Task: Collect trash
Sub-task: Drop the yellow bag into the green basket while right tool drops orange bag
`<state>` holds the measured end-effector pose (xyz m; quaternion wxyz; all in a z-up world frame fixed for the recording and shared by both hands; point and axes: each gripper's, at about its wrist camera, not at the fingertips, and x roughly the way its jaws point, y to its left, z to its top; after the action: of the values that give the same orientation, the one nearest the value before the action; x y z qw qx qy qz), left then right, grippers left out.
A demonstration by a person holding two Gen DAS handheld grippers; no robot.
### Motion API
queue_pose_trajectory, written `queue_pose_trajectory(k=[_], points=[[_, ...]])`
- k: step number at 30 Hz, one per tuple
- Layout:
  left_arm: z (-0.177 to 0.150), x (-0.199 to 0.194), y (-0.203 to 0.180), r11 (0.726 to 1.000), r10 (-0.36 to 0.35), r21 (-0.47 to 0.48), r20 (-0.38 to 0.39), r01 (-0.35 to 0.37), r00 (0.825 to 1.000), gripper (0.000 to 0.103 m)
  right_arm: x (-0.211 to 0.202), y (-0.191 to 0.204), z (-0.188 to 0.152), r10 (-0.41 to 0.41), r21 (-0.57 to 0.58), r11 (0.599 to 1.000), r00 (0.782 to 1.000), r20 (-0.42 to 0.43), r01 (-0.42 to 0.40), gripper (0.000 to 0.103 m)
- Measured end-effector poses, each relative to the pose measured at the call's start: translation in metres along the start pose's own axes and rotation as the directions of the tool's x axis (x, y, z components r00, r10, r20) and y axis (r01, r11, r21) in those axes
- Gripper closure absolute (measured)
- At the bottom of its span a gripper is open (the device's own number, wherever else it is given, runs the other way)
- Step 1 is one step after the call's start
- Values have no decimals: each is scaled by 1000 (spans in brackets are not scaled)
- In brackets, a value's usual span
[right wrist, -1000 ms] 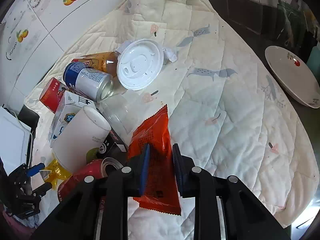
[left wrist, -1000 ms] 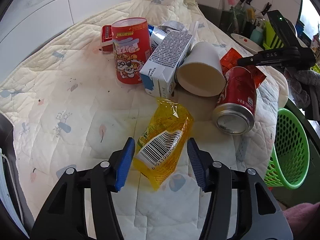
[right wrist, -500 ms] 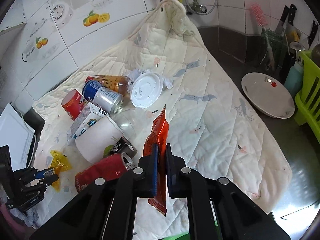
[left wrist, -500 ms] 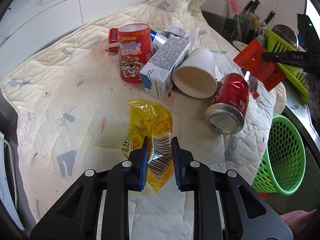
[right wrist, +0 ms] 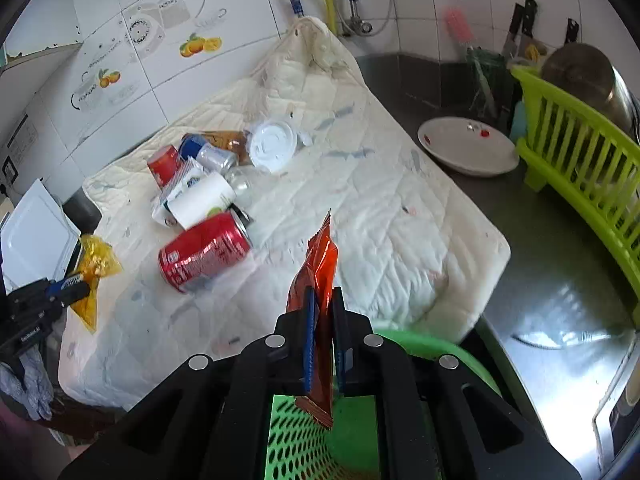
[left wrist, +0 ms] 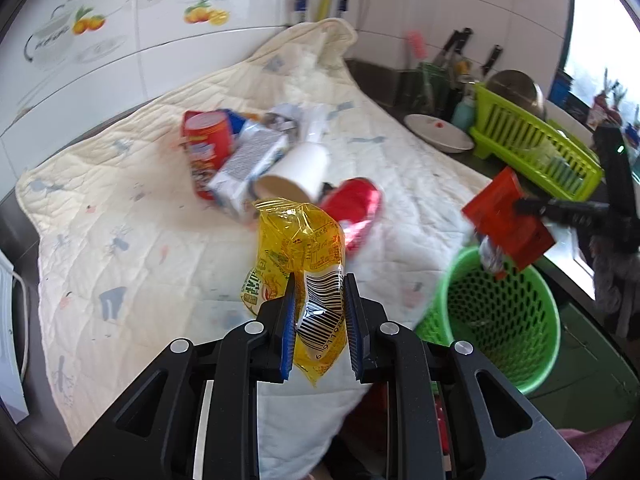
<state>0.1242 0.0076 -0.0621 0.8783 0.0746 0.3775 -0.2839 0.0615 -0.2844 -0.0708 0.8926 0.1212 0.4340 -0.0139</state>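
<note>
Left gripper [left wrist: 319, 320] clamps yellow wrapper [left wrist: 308, 256] above quilted mat [left wrist: 132, 240].

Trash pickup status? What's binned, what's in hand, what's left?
Nothing clearly binned yet in the green mesh basket. In hand: left gripper pinches a yellow plastic wrapper; right gripper holds an orange foil packet over the basket. Left on the quilted cloth: red soda can, white paper cup, carton, lid, more cans.

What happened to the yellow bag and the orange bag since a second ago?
The left gripper closed on the yellow bag and lifted it off the quilt. The right gripper, already pinching the orange bag, carried it over the green basket. The red can, paper cup and carton stayed in their pile.
</note>
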Motion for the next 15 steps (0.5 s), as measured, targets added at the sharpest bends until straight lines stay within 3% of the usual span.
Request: queue_pose_trajectory(k=[5, 9, 15], points=[[-2, -2, -52, 996, -74, 54, 2, 74, 997, 82, -7, -23, -43, -57, 16, 998, 997, -56, 58, 85], [-5, 7, -94, 986, -134, 93, -22, 136, 991, 82, -18, -43, -64, -79, 56, 995, 995, -63, 83, 59], [-13, 28, -148, 966, -202, 145, -87, 213, 976, 82, -50, -61, -76, -119, 89, 989, 993, -18, 120, 53]])
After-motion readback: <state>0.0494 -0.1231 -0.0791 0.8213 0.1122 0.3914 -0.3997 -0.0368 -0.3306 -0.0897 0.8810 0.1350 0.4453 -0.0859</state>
